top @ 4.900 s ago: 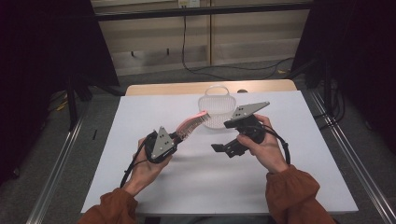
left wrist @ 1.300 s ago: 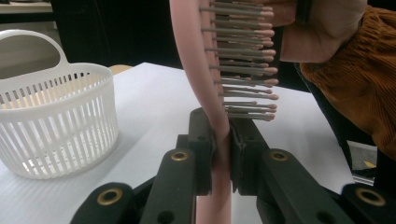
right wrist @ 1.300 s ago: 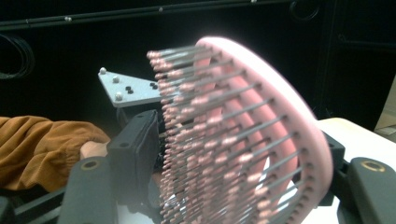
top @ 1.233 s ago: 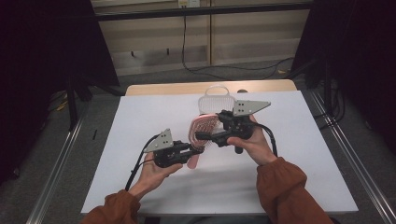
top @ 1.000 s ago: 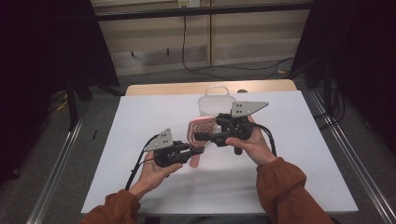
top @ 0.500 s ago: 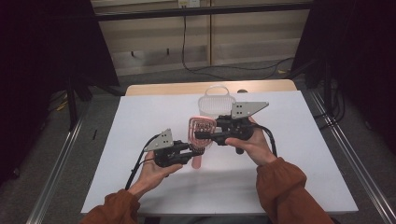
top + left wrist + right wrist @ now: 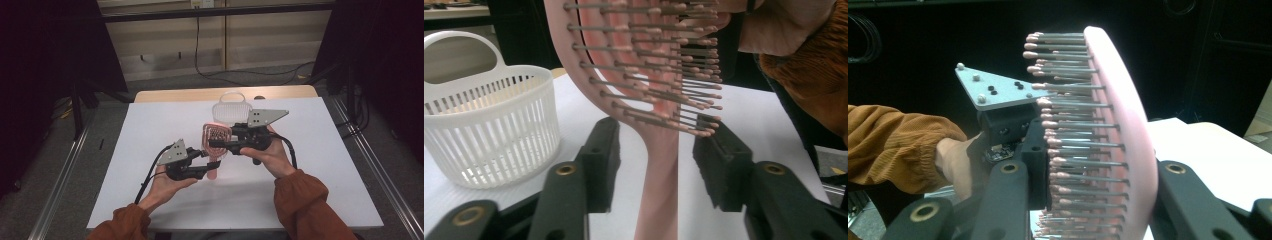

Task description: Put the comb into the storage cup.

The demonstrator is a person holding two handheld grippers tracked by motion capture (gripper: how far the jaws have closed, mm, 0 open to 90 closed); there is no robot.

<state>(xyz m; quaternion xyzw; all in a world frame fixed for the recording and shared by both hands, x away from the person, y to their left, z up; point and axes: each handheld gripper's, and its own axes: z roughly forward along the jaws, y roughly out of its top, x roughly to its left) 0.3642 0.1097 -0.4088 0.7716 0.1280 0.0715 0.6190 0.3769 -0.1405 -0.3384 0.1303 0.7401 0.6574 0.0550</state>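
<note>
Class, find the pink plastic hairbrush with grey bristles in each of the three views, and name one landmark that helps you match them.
High view: the pink plastic hairbrush is mid-table, between both grippers.
Left gripper view: centre, handle running down between the parted jaws, untouched.
Right gripper view: centre right, its head clamped between the jaws.
Shared landmark: the white slatted plastic basket, behind the brush in the high view, at left in the left gripper view.

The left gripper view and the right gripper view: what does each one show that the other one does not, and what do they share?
The left gripper view alone has the white basket on the table and the brush handle standing free between the left gripper's jaws, which have just been opening. The right gripper view alone has the right gripper clamped across the brush head, bristles against one pad. Both show the pink hairbrush and an orange sleeve.
</note>
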